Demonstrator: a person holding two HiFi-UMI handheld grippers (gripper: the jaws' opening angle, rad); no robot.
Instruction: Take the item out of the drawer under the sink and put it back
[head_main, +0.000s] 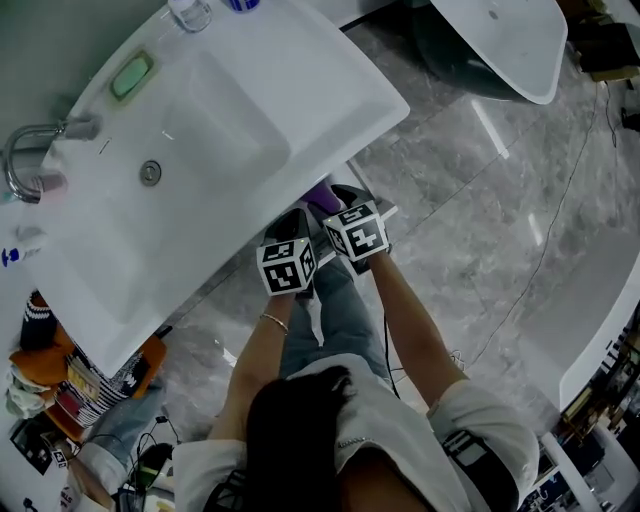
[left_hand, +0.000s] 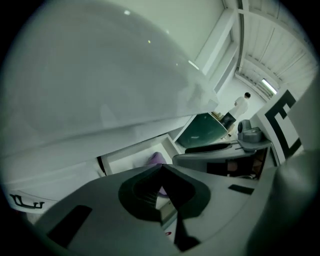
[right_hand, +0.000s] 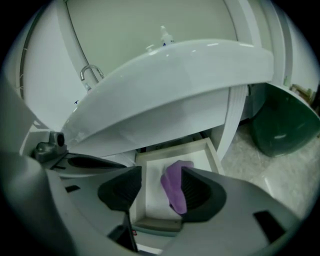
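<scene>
A purple soft item (right_hand: 174, 187) lies in the open white drawer (right_hand: 152, 200) under the white sink (head_main: 330, 110). My right gripper (right_hand: 161, 176) hangs over the drawer with its jaws wide apart; the purple item sits against the right-hand pad (right_hand: 197, 190) only, and the other pad is clear of it. In the head view both grippers reach under the sink's front edge, the right gripper (head_main: 345, 200) next to the purple item (head_main: 322, 196). My left gripper (left_hand: 161, 172) is shut with nothing in it, pointing at the drawer (left_hand: 130, 155) and the purple item (left_hand: 156, 158).
The sink's front edge overhangs the drawer closely. A dark green bin (right_hand: 285, 125) stands on the marble floor to the right. A faucet (head_main: 25, 150) and green soap (head_main: 131, 75) sit on the sink. A white tub (head_main: 510, 40) stands behind, with clutter (head_main: 60, 380) at lower left.
</scene>
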